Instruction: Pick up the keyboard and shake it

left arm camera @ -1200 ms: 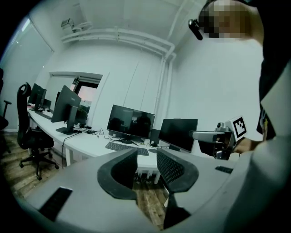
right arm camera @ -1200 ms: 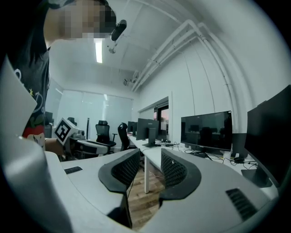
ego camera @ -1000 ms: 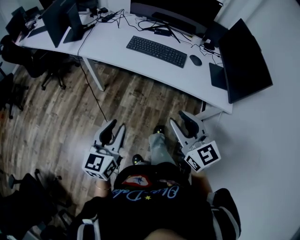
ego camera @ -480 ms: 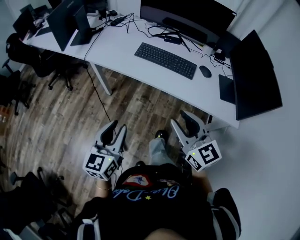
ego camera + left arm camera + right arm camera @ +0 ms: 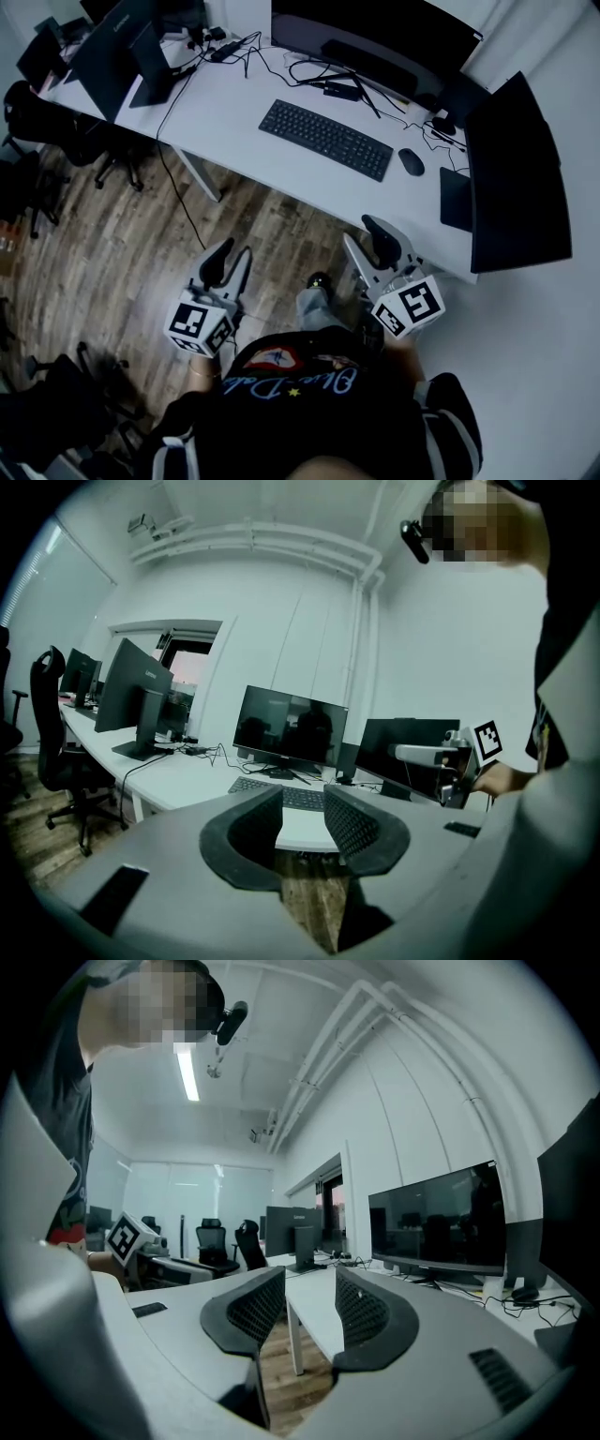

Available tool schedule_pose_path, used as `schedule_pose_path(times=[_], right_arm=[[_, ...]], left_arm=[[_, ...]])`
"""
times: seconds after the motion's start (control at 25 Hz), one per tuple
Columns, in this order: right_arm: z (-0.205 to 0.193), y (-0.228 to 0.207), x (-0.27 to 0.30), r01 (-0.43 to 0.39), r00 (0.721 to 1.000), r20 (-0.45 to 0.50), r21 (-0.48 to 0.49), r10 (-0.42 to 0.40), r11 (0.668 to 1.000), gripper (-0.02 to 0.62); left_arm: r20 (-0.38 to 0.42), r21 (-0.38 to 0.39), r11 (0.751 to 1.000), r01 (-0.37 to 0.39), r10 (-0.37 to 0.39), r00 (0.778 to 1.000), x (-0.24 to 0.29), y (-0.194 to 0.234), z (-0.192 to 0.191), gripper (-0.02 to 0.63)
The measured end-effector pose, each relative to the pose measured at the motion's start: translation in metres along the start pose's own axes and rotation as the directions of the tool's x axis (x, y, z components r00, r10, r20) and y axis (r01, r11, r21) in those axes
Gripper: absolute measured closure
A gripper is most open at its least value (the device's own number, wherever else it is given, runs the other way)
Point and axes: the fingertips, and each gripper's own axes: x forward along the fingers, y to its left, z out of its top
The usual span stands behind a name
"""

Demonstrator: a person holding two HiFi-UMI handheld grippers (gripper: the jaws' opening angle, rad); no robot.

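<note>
Keyboard (image 5: 325, 140) lies flat on table (image 5: 225, 131). Mouse (image 5: 411, 161) is just right of it, cables (image 5: 319, 70) and monitor (image 5: 375, 37) behind. Floor (image 5: 122, 244) lies between the table and the grippers. Left hand-held gripper (image 5: 232, 257) is part open and empty. Right hand-held gripper (image 5: 364, 236) is opening and empty. Both are well short of the keyboard.

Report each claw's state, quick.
Left claw: open, holding nothing.
Right claw: opening, nothing between its jaws.

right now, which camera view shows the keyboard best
The head view: it looks down on the whole keyboard, lying flat on the white desk beside the mouse. The left gripper view catches it only as a thin, foreshortened strip. The right gripper view shows desk but no keyboard that I can make out.
</note>
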Motion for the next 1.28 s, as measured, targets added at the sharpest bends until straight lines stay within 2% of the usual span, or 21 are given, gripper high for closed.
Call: schedule_pose_path(times=[0.28, 0.56, 0.64, 0.76, 0.92, 1.04, 1.28], right_arm=[[0.002, -0.068, 0.025, 0.000, 1.000, -0.010, 0.016, 0.001, 1.000, 0.454], [-0.003, -0.140, 0.032, 0.021, 1.000, -0.018, 0.064, -0.019, 0.998, 0.443], [-0.005, -0.158, 0.032, 0.024, 1.000, -0.016, 0.075, -0.023, 0.997, 0.442], [-0.012, -0.180, 0.034, 0.022, 1.000, -0.016, 0.089, -0.021, 0.996, 0.442], [-0.023, -0.199, 0.035, 0.031, 0.999, -0.031, 0.120, -0.027, 0.992, 0.439], [-0.029, -0.209, 0.033, 0.044, 0.999, -0.034, 0.141, -0.039, 0.989, 0.437], [-0.038, -0.226, 0.027, 0.097, 0.994, -0.058, 0.171, -0.088, 0.980, 0.434]], left_arm=[[-0.052, 0.001, 0.999, -0.044, 0.044, 0.998, 0.064, 0.011, 0.006, 0.483], [-0.042, 0.013, 1.000, 0.006, -0.006, 0.999, 0.139, -0.010, 0.021, 0.480], [-0.059, 0.036, 0.999, -0.014, 0.016, 0.998, 0.152, -0.010, 0.023, 0.480], [-0.075, 0.032, 0.998, -0.048, 0.050, 0.996, 0.168, -0.006, 0.021, 0.480], [-0.076, 0.027, 0.998, -0.050, 0.051, 0.996, 0.183, -0.004, 0.017, 0.479], [-0.110, 0.040, 0.997, -0.065, 0.069, 0.992, 0.192, 0.001, 0.014, 0.474], [-0.155, 0.030, 0.999, -0.043, 0.047, 0.987, 0.220, 0.011, 0.013, 0.471]])
